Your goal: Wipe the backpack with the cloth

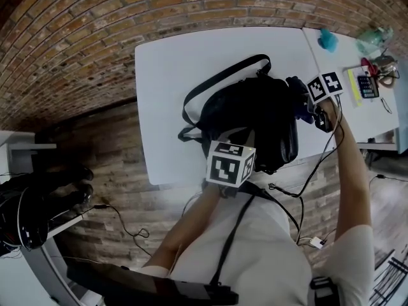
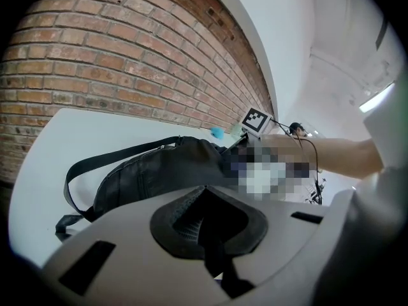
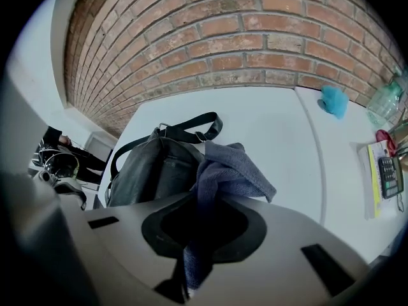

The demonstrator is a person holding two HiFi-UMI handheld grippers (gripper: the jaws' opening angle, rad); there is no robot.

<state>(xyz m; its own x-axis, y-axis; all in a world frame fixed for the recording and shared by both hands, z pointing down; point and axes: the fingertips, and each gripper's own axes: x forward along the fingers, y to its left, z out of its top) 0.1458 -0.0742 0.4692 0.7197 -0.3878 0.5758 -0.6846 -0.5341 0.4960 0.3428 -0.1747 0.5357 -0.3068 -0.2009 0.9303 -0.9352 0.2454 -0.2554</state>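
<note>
Two hand-held grippers work over a black backpack [image 1: 255, 116] that lies on a white table [image 1: 172, 75]. The right gripper [image 3: 191, 247] is clamped on a blue-grey cloth [image 3: 226, 171]. The cloth rises out of its jaws and bunches just ahead of them, resting against the side of the backpack nearest that gripper. The left gripper [image 2: 213, 247] has its jaws drawn together, and we see nothing clearly caught between them. The backpack lies directly beyond its tips, and in the head view this gripper sits at the bag's near edge.

We judge the wipe to be at or near its start, with cloth meeting bag at one end. To do it well, we would press the bunched cloth flat on the fabric and draw it in long, even strokes away from the right gripper. The left gripper should brace the bag so it does not slide. The loose carry strap [image 3: 185, 129], looping beyond the bag, could snag the cloth.

The backpack is the main container here. It looks closed, and we cannot see what it holds. Further beyond the right gripper and to its right stands a clear bottle [image 3: 382, 104], its contents impossible to make out, near a small teal object [image 3: 333, 101] and a calculator [image 3: 389, 176].
</note>
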